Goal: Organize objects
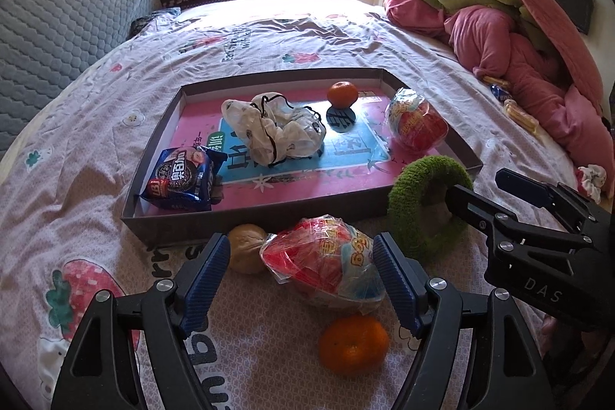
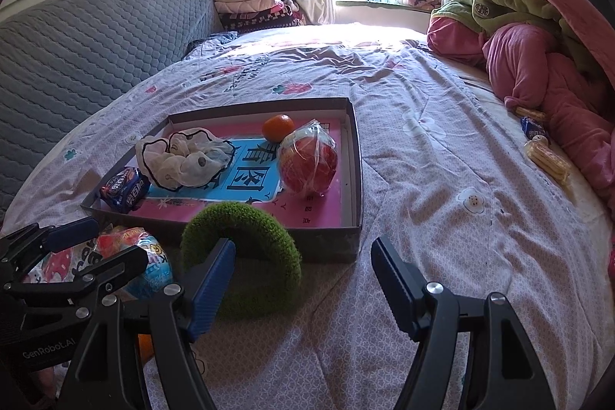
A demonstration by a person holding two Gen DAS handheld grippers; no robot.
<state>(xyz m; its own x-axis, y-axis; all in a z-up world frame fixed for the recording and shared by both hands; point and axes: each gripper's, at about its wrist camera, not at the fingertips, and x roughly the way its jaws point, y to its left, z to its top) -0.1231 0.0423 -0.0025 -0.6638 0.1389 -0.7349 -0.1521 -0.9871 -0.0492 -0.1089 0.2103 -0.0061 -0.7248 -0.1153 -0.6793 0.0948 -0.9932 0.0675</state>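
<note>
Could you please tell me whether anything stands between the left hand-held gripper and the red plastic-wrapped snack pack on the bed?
Nothing visible does: the red plastic-wrapped snack pack already lies between the open fingers of the left hand-held gripper.

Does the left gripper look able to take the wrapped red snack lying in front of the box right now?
Probably yes: the left gripper stands open with the wrapped red snack already between its fingers, nothing covering it; the green ring sits off to one side.

Right wrist view: the left gripper is hiding most of the wrapped red snack bag; an orange fruit is showing only as a sliver behind a finger. Left wrist view: the right gripper is covering part of the green fuzzy ring.
</note>
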